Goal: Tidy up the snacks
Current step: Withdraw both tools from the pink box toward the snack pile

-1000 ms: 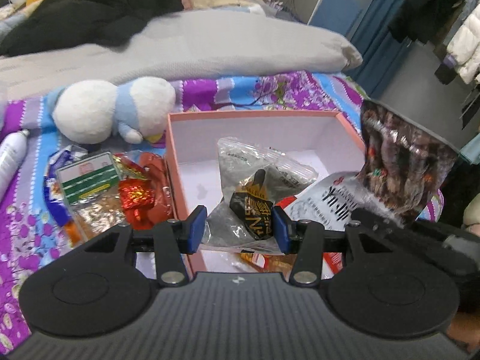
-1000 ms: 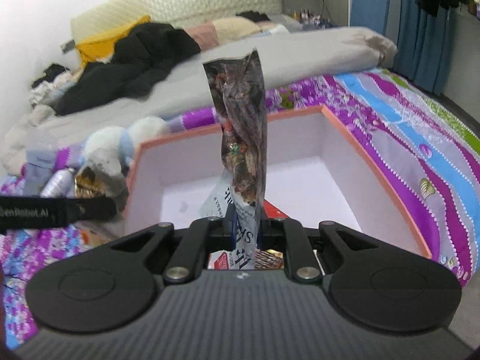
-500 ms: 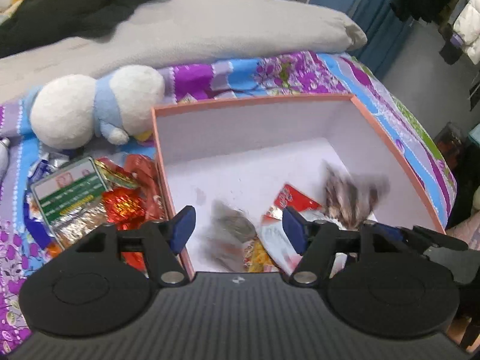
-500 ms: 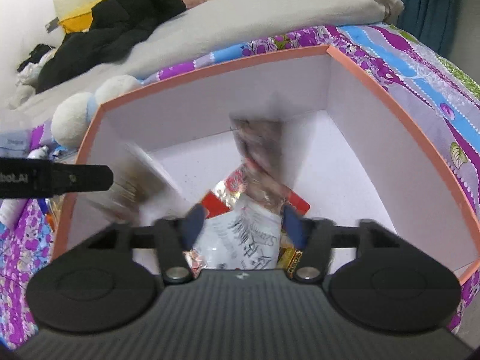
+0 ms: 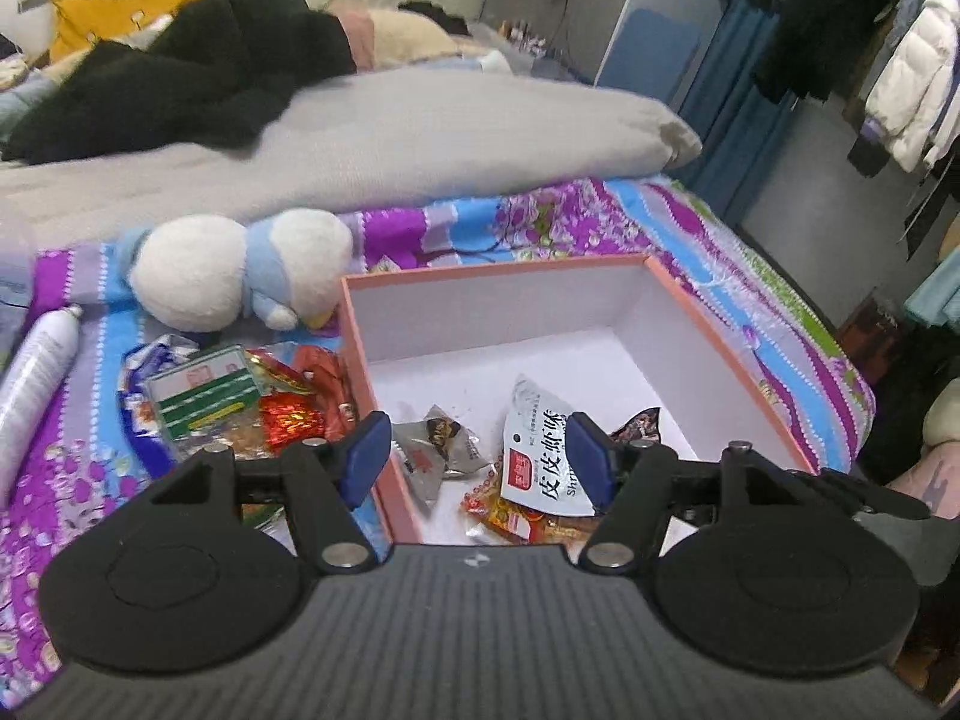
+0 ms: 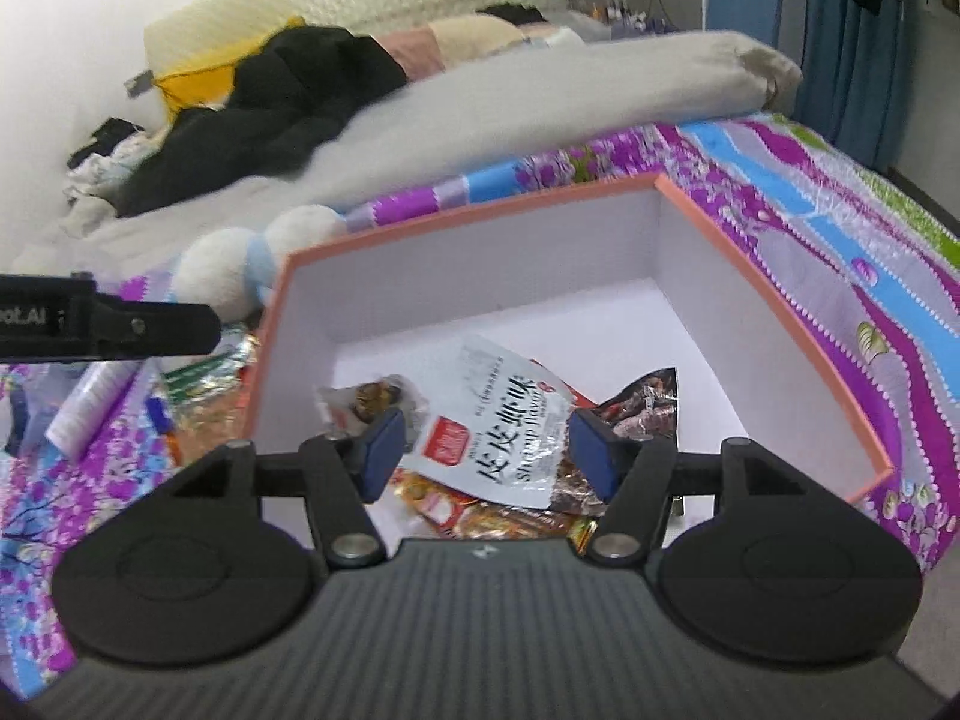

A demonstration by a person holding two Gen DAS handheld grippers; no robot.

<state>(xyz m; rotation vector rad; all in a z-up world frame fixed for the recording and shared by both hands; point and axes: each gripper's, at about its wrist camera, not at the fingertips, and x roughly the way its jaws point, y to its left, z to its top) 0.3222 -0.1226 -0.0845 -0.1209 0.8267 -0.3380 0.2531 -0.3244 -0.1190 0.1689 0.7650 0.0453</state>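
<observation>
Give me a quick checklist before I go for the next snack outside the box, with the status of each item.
1. Left tongs empty, pads apart: ok.
2. Right tongs empty, pads apart: ok.
3. Dropped packets lie inside the box; white shrimp bag and dark bag on its floor: ok.
4. Snacks left outside: pile beside the box's left wall on the bedspread: not ok, still to move.
5. Plush toy and white bottle near the pile, apart from it: ok.
6. More snacks hidden under the pile: cannot tell.
</observation>
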